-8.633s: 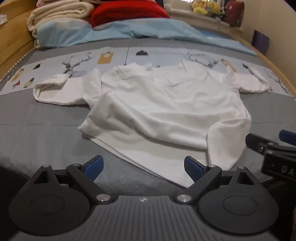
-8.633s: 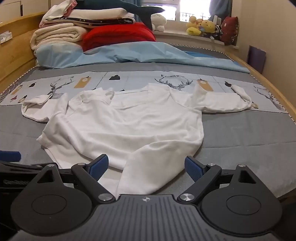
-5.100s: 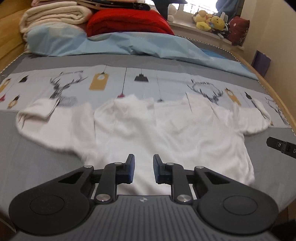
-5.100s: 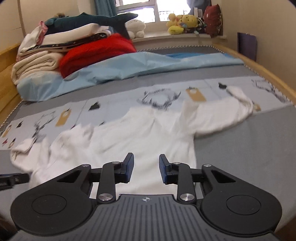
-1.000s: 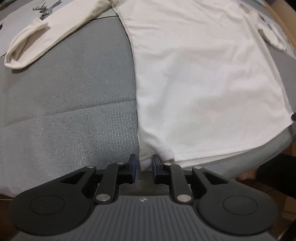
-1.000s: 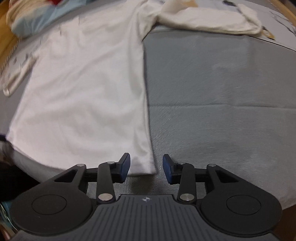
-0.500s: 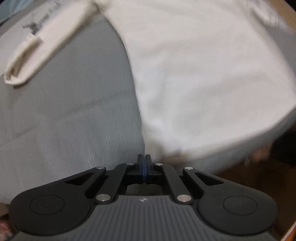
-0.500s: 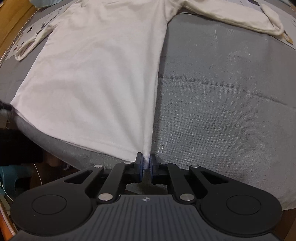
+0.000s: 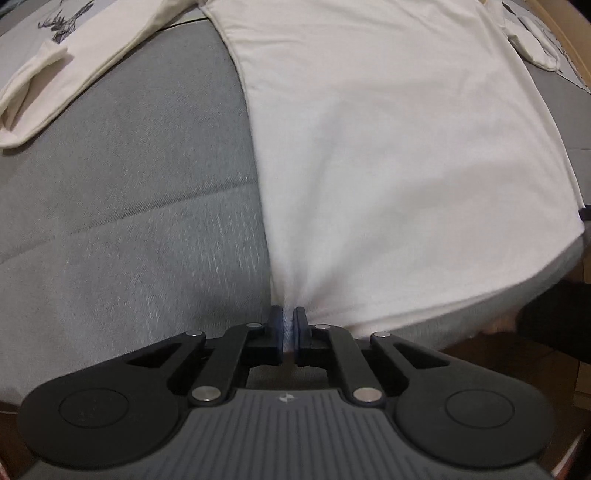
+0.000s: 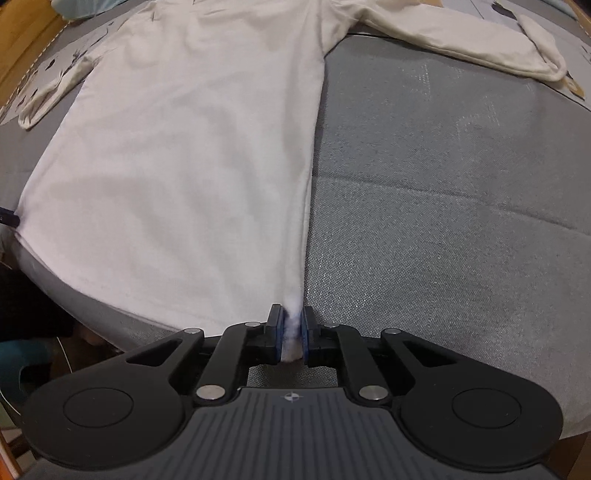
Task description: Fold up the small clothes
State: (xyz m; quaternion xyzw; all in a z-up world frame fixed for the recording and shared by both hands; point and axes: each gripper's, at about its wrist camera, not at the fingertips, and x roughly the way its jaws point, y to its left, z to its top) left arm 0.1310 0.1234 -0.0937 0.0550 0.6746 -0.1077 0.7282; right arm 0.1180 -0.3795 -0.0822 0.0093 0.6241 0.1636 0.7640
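Observation:
A white long-sleeved shirt point(image 9: 388, 155) lies flat and stretched on the grey bed cover point(image 9: 122, 221), hem toward me. My left gripper point(image 9: 287, 320) is shut on the shirt's bottom left hem corner. My right gripper point(image 10: 291, 324) is shut on the bottom right hem corner of the shirt point(image 10: 192, 155). Both corners are pulled taut at the bed's near edge. The left sleeve point(image 9: 55, 77) lies out to the left, and the right sleeve point(image 10: 461, 40) out to the right.
The grey bed cover point(image 10: 443, 221) extends to the right of the shirt. The bed's near edge drops to the floor just behind both grippers. A wooden bed frame point(image 10: 33, 40) runs along the far left. Printed bedding point(image 9: 33, 29) lies beyond the sleeves.
Both grippers closed on the hem corners within the last second and have pulled the shirt taut toward the bed's near edge.

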